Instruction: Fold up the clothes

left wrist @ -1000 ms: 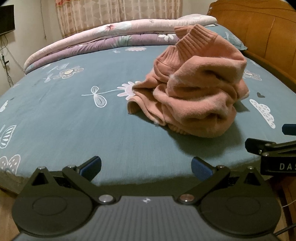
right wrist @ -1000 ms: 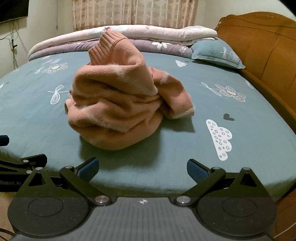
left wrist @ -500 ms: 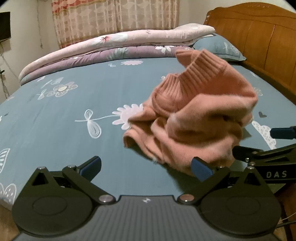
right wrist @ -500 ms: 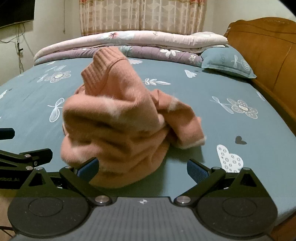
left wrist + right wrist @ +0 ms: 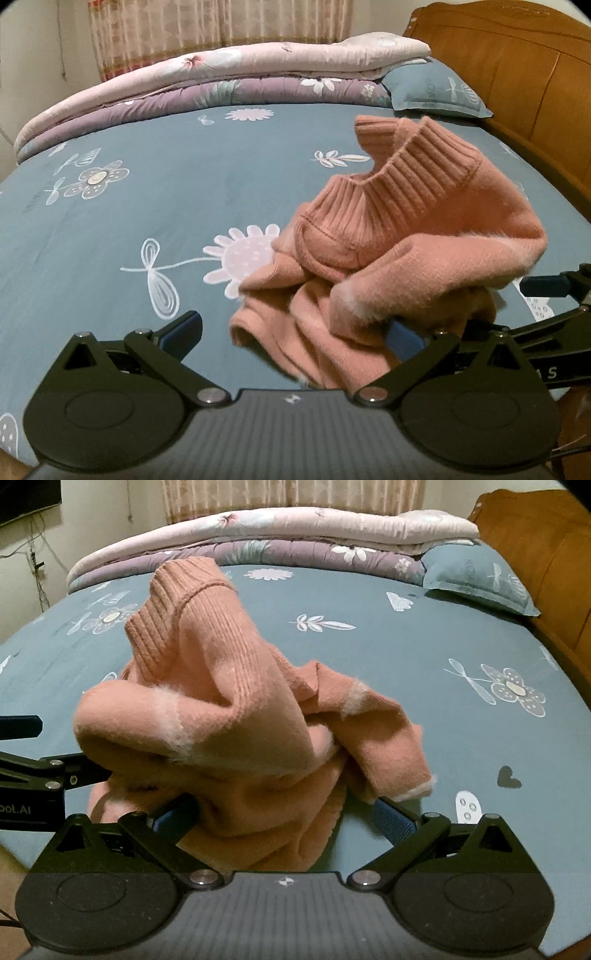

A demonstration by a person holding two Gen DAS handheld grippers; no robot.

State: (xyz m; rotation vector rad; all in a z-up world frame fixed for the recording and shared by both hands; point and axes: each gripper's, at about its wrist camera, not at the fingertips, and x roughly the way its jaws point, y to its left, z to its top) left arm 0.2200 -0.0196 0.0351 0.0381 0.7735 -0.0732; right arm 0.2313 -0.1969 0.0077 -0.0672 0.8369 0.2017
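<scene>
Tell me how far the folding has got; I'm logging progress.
Nothing looks folded: the pink sweater lies in a crumpled heap on the bed. In hand: the left hand-held gripper and right hand-held gripper are both open at its near edge. Left: grasping, spreading flat, folding.

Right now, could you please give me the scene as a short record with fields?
garment: pink sweater, crumpled in a heap, not folded
surface: blue flowered bed sheet
left tool: open, at the heap's near edge
right tool: open, heap between its fingers
background: folded quilts, pillow, wooden headboard
</scene>
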